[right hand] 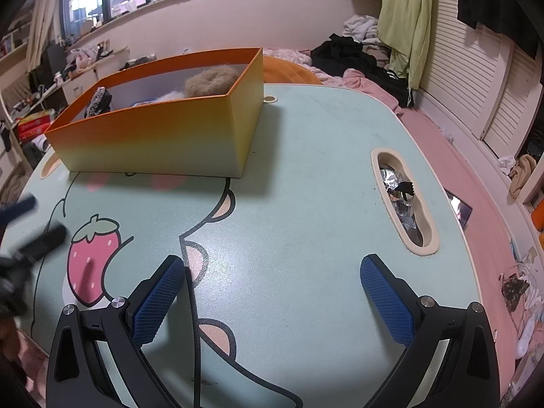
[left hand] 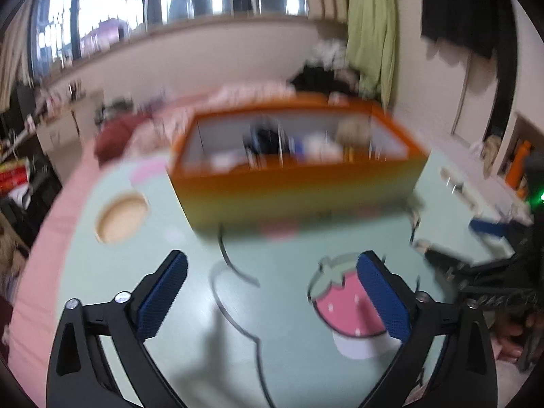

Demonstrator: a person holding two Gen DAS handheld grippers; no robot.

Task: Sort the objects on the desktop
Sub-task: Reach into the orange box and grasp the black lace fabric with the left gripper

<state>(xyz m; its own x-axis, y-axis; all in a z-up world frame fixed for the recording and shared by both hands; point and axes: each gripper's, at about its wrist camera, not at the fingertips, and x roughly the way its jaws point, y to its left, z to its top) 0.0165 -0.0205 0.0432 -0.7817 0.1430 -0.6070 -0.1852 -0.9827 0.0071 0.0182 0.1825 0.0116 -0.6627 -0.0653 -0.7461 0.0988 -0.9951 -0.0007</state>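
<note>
The orange-to-yellow cardboard box (right hand: 159, 125) stands on the mint-green cartoon-printed table (right hand: 306, 204), holding a tan fluffy scrunchie (right hand: 212, 80) — sharp only in the right view. The left gripper (left hand: 272, 292) and right gripper (right hand: 272, 292) both gape wide, empty; a foil-filled slot (right hand: 403, 200) shows only on the right.

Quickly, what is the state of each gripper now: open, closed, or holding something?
Left gripper: open, nothing between its fingers.
Right gripper: open, nothing held; only the table lies below it.
</note>
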